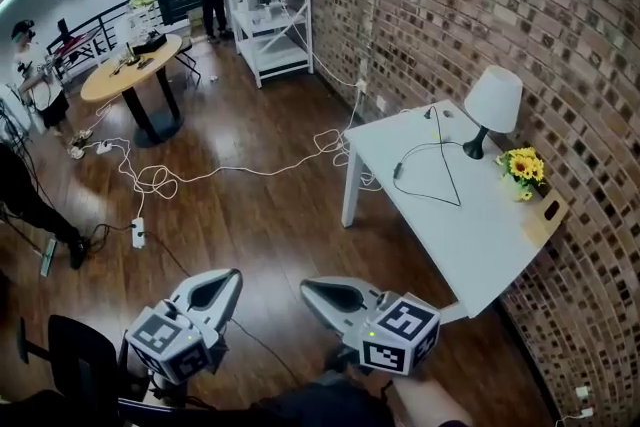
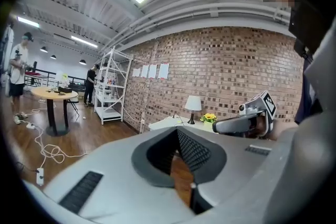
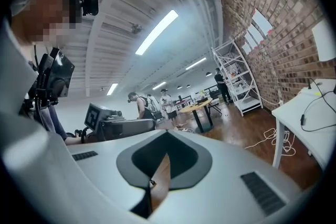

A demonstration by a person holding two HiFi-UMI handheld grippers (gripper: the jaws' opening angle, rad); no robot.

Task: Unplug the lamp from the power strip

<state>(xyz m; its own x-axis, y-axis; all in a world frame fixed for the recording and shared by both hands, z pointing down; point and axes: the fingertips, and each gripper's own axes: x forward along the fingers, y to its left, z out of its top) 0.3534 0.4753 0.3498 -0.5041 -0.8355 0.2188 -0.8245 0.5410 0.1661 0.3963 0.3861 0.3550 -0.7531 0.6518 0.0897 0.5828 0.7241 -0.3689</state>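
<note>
The lamp (image 1: 494, 105), with a white shade and dark base, stands at the far end of the white table (image 1: 470, 235) by the brick wall. Its black cord (image 1: 440, 170) loops over the tabletop. A white power strip (image 1: 138, 232) lies on the wood floor to the left, on a long white cable (image 1: 250, 170). My left gripper (image 1: 228, 275) and right gripper (image 1: 308, 287) hang side by side low in the head view, both shut and empty, far from lamp and strip. The left gripper view shows the lamp (image 2: 193, 105) beyond my shut left gripper (image 2: 177, 129). My right gripper (image 3: 167, 132) points towards the room.
Yellow flowers (image 1: 523, 165) sit beside the lamp. A round wooden table (image 1: 130, 70) and a white shelf unit (image 1: 265, 5) stand further back, with people near them. A black chair (image 1: 70, 355) is at the lower left. Tangled white cable lies on the floor by the strip.
</note>
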